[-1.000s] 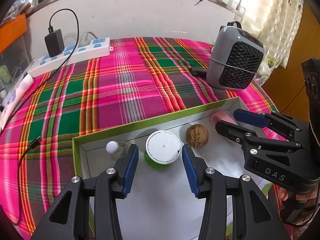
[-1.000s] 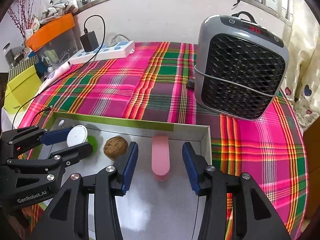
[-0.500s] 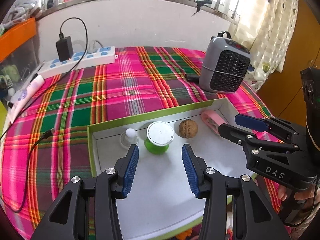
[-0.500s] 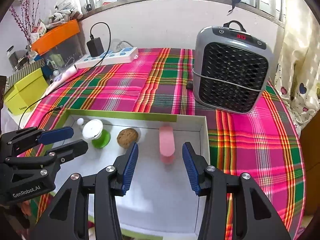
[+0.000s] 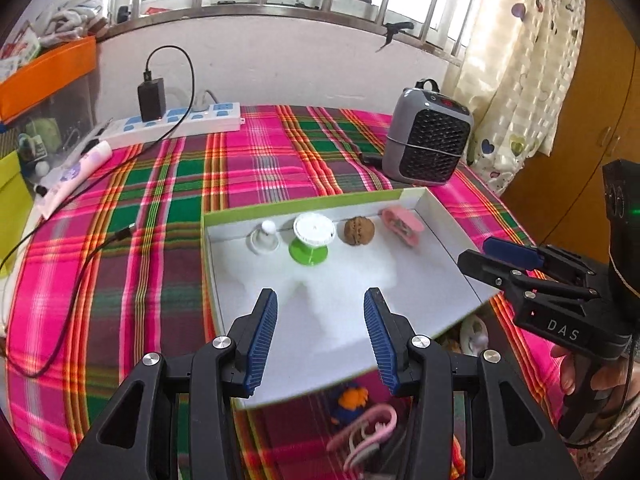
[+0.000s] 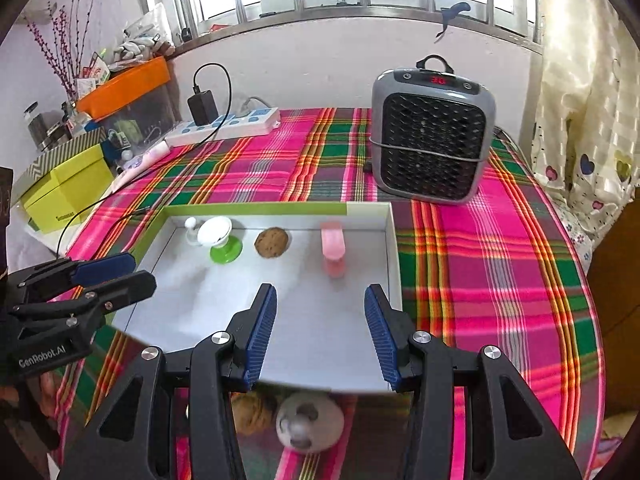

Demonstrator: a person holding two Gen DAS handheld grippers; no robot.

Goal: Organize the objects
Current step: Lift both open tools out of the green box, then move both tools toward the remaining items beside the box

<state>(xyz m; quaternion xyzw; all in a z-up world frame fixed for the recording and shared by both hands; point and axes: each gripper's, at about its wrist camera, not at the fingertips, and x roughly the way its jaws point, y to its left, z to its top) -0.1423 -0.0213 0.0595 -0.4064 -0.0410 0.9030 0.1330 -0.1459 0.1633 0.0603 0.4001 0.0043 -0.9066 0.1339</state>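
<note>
Left wrist view: my left gripper hangs spread and empty over the near part of the white tray with its green rim. Along the far wall sit a small white knob, a green-footed white spool, a wrinkled brown walnut and a pink clip. My right gripper is likewise spread, holding nothing, above the plaid cloth.

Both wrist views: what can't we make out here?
- Left wrist: the items below the tray near edge, a pink clip and an orange-blue toy, are blurred and partly behind the left gripper.
- Right wrist: a walnut and a white round thing are blurred, half hidden by the right gripper.
- Heater display: digits are too small to read.
</note>
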